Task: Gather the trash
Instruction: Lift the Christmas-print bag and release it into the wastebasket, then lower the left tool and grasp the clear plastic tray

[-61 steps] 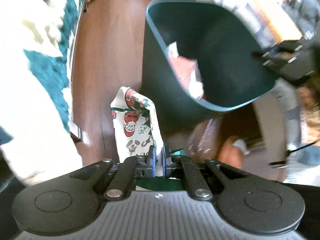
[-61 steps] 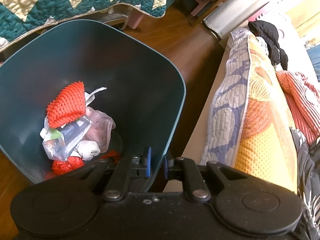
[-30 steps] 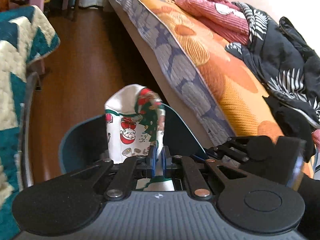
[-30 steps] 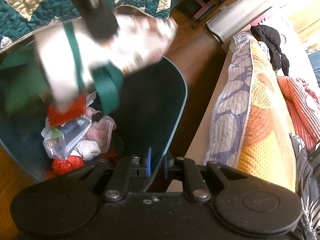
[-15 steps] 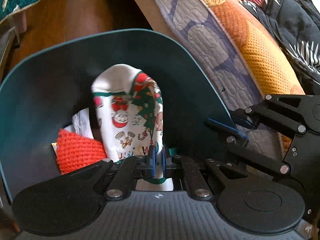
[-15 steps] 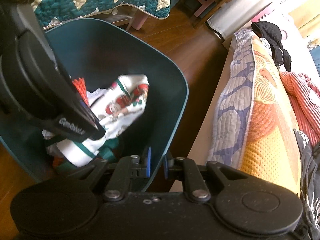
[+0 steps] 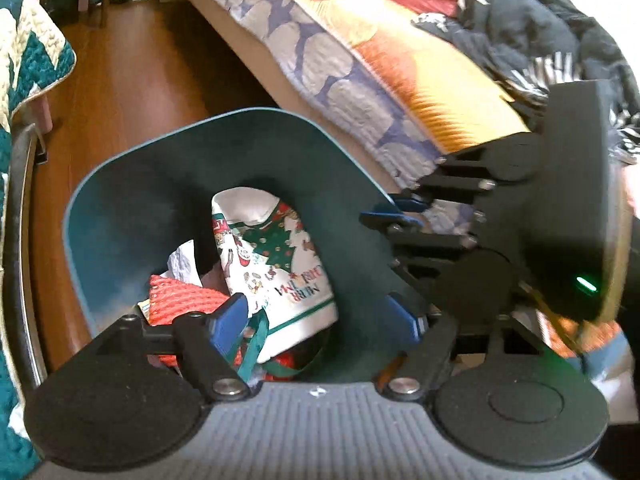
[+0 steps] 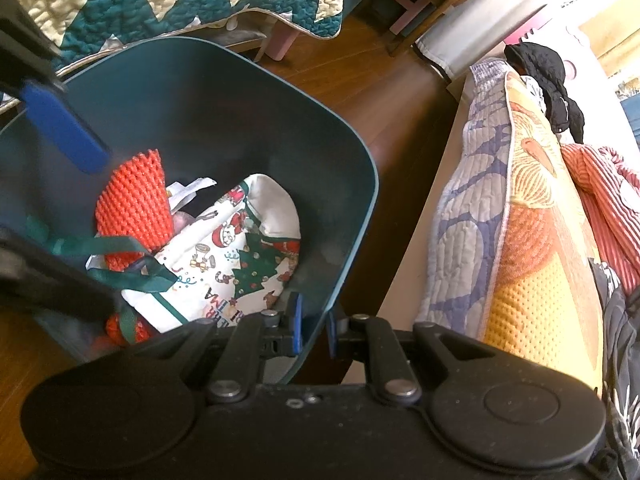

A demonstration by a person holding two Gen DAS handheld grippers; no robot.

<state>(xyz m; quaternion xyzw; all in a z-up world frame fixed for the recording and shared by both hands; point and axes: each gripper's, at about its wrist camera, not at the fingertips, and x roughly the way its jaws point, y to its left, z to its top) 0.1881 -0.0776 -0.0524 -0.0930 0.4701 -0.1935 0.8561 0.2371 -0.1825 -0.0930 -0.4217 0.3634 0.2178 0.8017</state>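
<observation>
Dropped Christmas-print bag (image 7: 276, 264) in bin (image 7: 168, 168), left hand-held gripper (image 7: 316, 320) opening, right hand-held gripper (image 8: 314, 330) pinching rim

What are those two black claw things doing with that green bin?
A person is tidying up with a gripper in each hand. The right gripper pinches the rim of the green bin and holds it by the bed. The left gripper is over the bin, its jaws opening, and the Christmas bag now lies inside on an orange net and other trash.
</observation>
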